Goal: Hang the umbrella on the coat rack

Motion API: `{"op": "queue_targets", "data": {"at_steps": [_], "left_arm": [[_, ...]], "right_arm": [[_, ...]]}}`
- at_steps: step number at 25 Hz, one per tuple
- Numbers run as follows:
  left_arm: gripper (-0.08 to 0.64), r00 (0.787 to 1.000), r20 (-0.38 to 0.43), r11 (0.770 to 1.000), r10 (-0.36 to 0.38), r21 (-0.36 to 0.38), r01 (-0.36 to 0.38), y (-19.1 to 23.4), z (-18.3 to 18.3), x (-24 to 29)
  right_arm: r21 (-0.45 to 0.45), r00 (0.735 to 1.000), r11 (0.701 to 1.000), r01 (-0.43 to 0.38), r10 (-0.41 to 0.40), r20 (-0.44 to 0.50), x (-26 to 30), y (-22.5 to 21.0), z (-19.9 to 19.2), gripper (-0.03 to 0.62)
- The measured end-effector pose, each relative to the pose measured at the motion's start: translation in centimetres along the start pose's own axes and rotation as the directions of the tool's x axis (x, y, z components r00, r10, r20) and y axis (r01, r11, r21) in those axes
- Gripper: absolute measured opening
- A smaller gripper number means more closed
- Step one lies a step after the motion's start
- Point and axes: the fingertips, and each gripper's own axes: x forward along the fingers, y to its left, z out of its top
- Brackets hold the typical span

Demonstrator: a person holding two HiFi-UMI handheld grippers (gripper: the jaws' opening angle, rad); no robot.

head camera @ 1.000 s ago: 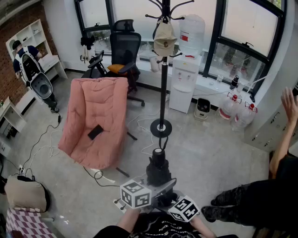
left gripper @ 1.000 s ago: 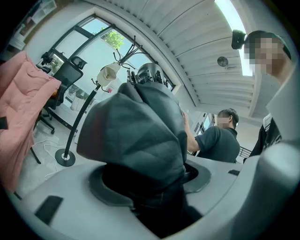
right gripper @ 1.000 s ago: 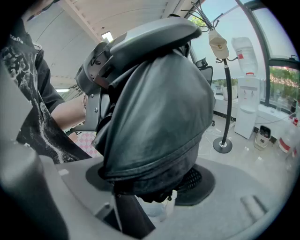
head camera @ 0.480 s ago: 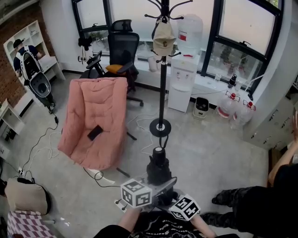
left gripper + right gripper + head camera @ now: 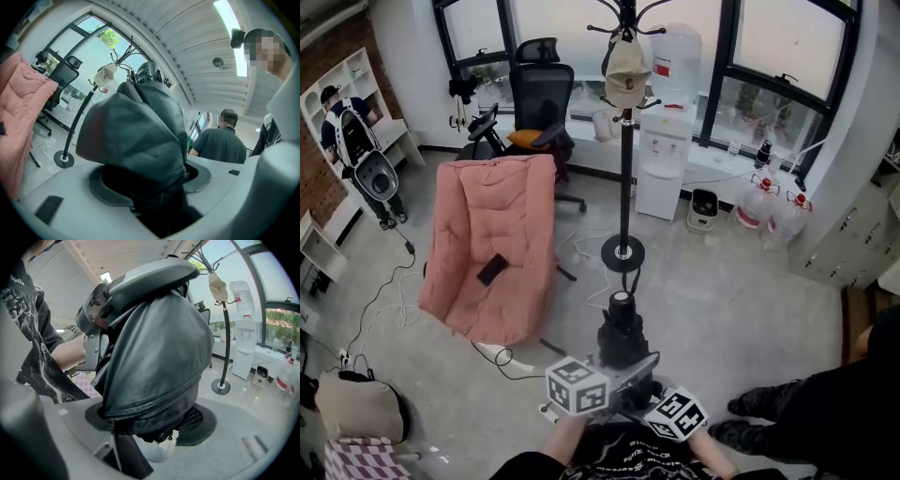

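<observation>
The folded black umbrella (image 5: 621, 328) stands upright in front of me, its cap end up. My left gripper (image 5: 611, 367) is shut on its dark fabric (image 5: 140, 136), which bulges between the jaws. From the other side my right gripper (image 5: 636, 382) also has the umbrella (image 5: 154, 366) between its pads; its jaws are opening slightly, but the fabric still fills the gap. Beyond the umbrella, apart from it, stands the black coat rack (image 5: 625, 150) on a round base (image 5: 622, 253), with a beige cap (image 5: 626, 75) on one hook.
A pink armchair (image 5: 492, 248) with a black phone (image 5: 493, 269) on it stands left of the rack. Behind are an office chair (image 5: 539, 94), a water dispenser (image 5: 666, 159) and water bottles (image 5: 769, 214). Cables (image 5: 384, 291) lie on the floor. A person's legs (image 5: 806, 403) are at the right.
The raised arm of the person at the right has dropped out of view. The umbrella and both grippers have stayed in place; the view has shifted slightly.
</observation>
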Motion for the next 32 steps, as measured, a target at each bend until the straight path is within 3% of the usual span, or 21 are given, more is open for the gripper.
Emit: {"op": "queue_targets", "data": {"at_steps": [16,32], "left_arm": [[0.278,0.997,-0.031,0.998,-0.067,-0.014,0.067,0.4,-1.0,-2.6],[0.278,1.0,-0.014,1.0,0.012,-0.016,-0.013,4.1,0.3,-1.5]], "right_arm": [[0.038,0.998,0.998,0.06,-0.059,-0.007,2.1,2.1,-0.3,0.324],[0.005,1.0,1.0,-0.011,0.011,-0.021,3.9,-0.7,0.9,0.324]]}}
